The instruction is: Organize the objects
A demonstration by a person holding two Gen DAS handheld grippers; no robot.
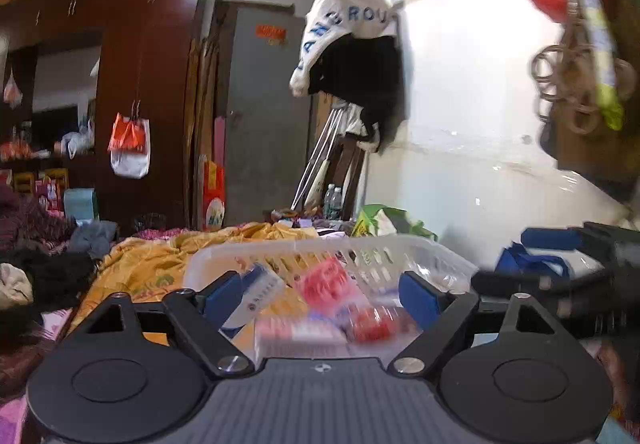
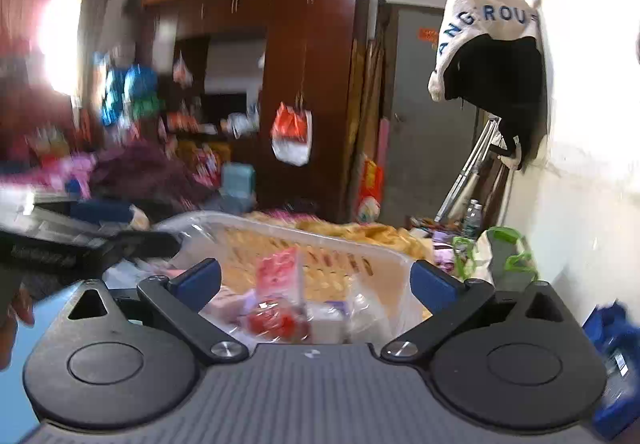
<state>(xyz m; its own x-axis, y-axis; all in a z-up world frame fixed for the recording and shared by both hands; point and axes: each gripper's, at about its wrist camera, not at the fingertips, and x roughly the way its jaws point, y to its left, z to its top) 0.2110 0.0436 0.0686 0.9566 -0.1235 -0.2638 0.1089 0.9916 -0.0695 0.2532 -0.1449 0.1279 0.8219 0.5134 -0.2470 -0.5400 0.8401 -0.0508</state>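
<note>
A white slotted plastic basket [image 1: 328, 244] sits on the bed just ahead of my left gripper [image 1: 320, 296]. Inside lie a pink packet [image 1: 324, 278], a red packet [image 1: 372, 322] and a white-and-blue box [image 1: 256, 292], all blurred. The left gripper is open, its blue pads wide apart over the basket's near side and gripping nothing. In the right wrist view the same basket [image 2: 320, 234] holds the pink packet [image 2: 280, 272] and a red wrapped item [image 2: 276, 320]. My right gripper [image 2: 316, 284] stands open above them with nothing between its pads. Each gripper shows at the edge of the other's view.
A yellow blanket [image 1: 152, 260] covers the bed behind the basket. A green-and-white bag [image 2: 496, 252] leans by the white wall at the right. A blue bag [image 1: 532, 256] lies right of the basket. A dark wardrobe [image 1: 152, 83] and grey door [image 1: 268, 115] stand beyond.
</note>
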